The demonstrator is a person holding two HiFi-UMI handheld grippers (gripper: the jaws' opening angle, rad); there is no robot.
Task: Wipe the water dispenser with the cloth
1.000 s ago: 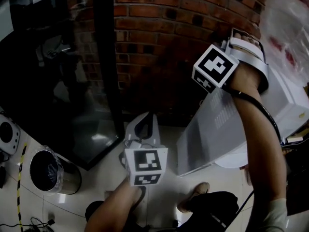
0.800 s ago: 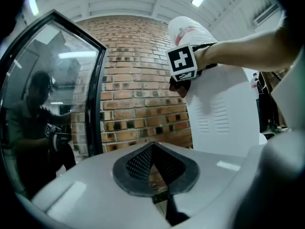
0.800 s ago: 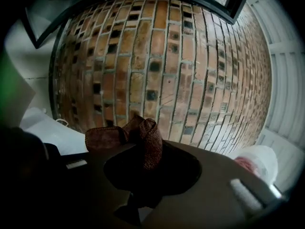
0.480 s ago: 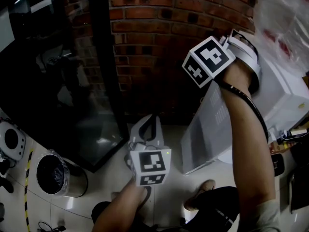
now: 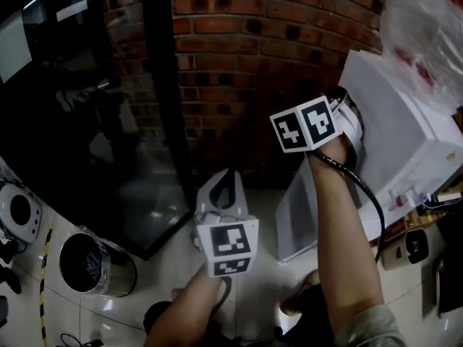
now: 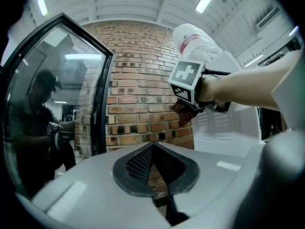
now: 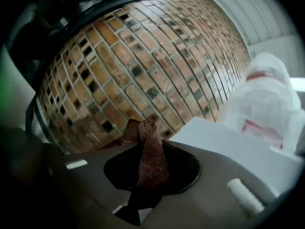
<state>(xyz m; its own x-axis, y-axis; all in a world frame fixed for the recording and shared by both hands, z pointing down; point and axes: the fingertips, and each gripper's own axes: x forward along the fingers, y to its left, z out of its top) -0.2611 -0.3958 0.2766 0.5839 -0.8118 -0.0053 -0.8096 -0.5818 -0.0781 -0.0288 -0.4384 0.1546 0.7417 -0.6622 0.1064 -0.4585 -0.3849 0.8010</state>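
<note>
Brick wall (image 5: 246, 71): red-brown with dark headers, it fills the background. A dark glass panel (image 5: 87, 121) in a black frame stands to its left.

Floor (image 5: 166, 280): pale glossy tiles.

Dispenser (image 5: 405, 136): a white box-shaped cabinet against the wall at the right of the head view, where it appears tilted. The left gripper view shows rows of louvre slots (image 6: 217, 123) in the panel that faces the tongs. Its top is flat and white.

Bottle (image 5: 427, 27): wrapped in crinkled clear plastic with red print, it sits on top of the dispenser.

Bin (image 5: 94, 262): round and lined with a bag, it stands on the floor at lower left, well apart from the dispenser.

Right tongs (image 7: 143, 175): held level at the upper part of the dispenser's louvred side, pinching the cloth. In the head view the marker cube (image 5: 307, 123) covers most of them.

Left tongs (image 6: 153, 175): held lower, between the glass panel and the dispenser, and pointing at the wall. The tips are pressed together with nothing between them.

Cloth (image 7: 151, 156): a brown, coarsely woven folded strip that stands out from the right tongs. It is just beside the louvred panel, but no view shows whether it touches.
</note>
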